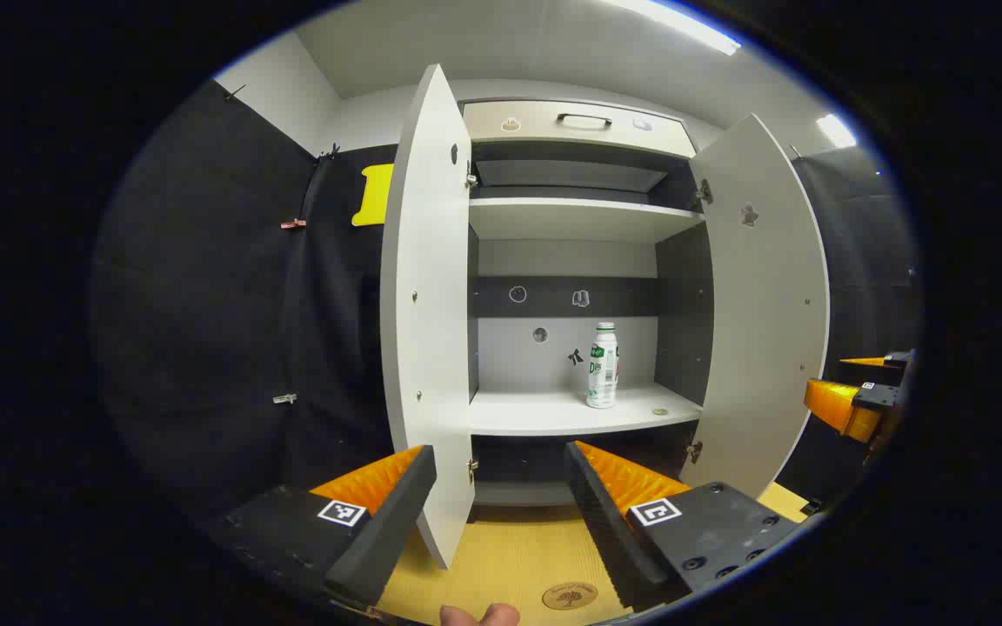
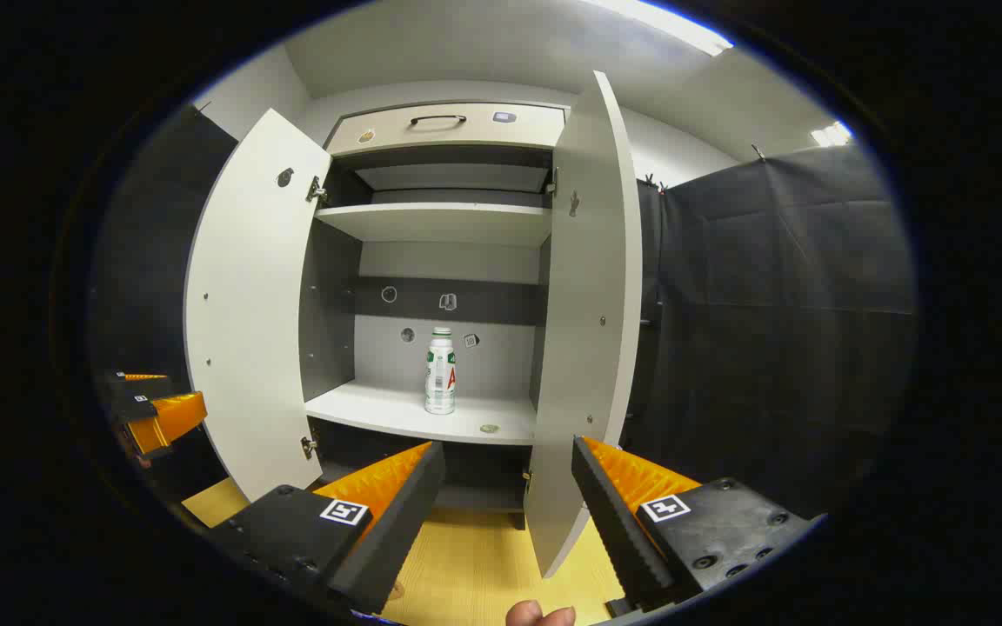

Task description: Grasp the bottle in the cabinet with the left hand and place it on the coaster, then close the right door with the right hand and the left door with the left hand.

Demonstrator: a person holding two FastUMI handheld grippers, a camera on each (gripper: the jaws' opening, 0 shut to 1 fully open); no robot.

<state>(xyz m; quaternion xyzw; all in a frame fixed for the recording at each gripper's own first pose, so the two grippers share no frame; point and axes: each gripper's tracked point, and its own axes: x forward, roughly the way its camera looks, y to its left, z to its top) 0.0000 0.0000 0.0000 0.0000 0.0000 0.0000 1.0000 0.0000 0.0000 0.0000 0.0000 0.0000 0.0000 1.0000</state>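
A white bottle (image 1: 603, 366) with a white cap stands upright on the lower shelf of the open cabinet (image 1: 571, 413), toward its right side; it also appears as the bottle (image 2: 440, 371) in the right gripper view. Both doors stand wide open: left door (image 1: 427, 313), right door (image 1: 758, 304). A round wooden coaster (image 1: 570, 596) lies on the wooden table just in front of my left gripper (image 1: 501, 469), which is open and empty, well short of the shelf. My right gripper (image 2: 510, 465) is open and empty too, facing the right door's edge (image 2: 584, 330).
A drawer with a dark handle (image 1: 584, 119) tops the cabinet. An upper shelf (image 1: 575, 217) sits above the bottle. A small round disc (image 1: 660, 411) lies on the lower shelf near the bottle. Black cloth walls flank the cabinet. The wooden table (image 2: 475, 565) runs below.
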